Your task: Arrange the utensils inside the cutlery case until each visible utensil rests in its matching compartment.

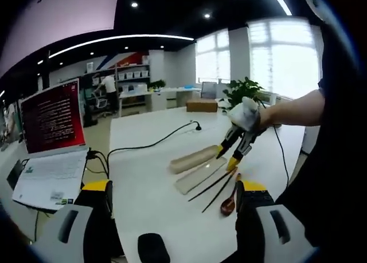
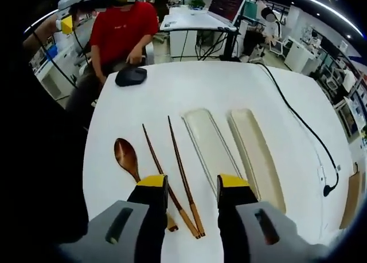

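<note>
1. Right gripper (image 2: 192, 188) sits closest in the right gripper view, its two yellow-tipped jaws spread apart with nothing between them, hovering above the white table (image 2: 189, 88).
2. Directly under the gap between those jaws lie the near ends of two wooden chopsticks (image 2: 172, 171). Their long axes run away from the tool, slanting slightly toward its left jaw, almost in line with the gripper's own forward direction.
3. Just outside the left jaw lies a wooden spoon (image 2: 126, 157), bowl pointing away from the tool and handle passing under the jaw tip.
4. Beyond and outside the right jaw lie the two long pale halves of the cutlery case (image 2: 209, 145), side by side and roughly parallel to the chopsticks. Both look empty, so none of the utensils is stowed yet.
5. Left gripper (image 1: 172, 203) is seen in the left gripper view, its jaws wide apart and holding nothing. It is well apart from the utensils, which lie ahead of it toward its right jaw.
6. By my judgement, the right gripper is much nearer and better placed: a chopstick lies between its jaws, and the case is a short carry toward its right side.
</note>
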The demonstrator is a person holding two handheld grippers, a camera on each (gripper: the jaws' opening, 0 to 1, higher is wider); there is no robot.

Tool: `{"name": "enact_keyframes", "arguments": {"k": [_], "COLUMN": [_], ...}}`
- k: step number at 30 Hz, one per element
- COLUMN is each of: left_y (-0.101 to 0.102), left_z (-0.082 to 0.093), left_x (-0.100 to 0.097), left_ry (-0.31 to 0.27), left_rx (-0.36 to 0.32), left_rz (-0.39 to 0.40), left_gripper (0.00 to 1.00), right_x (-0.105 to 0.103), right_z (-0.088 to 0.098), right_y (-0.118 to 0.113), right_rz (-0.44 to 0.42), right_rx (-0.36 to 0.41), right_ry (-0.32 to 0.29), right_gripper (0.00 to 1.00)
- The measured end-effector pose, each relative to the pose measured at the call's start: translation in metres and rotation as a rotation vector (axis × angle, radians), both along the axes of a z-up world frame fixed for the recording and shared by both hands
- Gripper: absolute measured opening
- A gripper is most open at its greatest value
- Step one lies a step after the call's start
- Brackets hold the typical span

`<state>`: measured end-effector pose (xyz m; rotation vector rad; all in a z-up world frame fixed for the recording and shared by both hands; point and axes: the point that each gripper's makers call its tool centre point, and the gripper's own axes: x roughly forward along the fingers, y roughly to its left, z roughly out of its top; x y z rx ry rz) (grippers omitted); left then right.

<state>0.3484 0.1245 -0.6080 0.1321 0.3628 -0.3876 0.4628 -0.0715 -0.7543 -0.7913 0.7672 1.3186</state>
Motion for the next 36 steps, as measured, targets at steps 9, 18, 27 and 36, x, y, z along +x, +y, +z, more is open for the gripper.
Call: {"name": "enact_keyframes", "arguments": {"k": [9,18,27,36], "left_y": [-0.005,-0.009,-0.01,-0.006], "left_z": [-0.01,-0.015,-0.016,-0.018], "left_x": [-0.008,-0.009,-0.008,-0.004], "left_ry": [0.043,0.054,0.054,0.055], "left_rx": [0.009,-0.003,-0.016,-0.017], "left_rz": [-0.008,-0.007,0.003,0.017], "left_gripper": [0.91,0.9,0.9,0.9], "right_x": [0.002,-0.005,-0.008,-0.014], "right_z": [-0.003,-0.011,-0.025,-0.038], "right_y": [0.0,0.01,0.011,0.012], "right_rz": [0.003,0.072,0.138,0.173], "right_rx": [-0.025,-0.053,-0.103,-0.145], "right_ry": [-0.009,0.016,0.023,0.06], "right_gripper": [0.31,0.19,0.16,0.17]}}
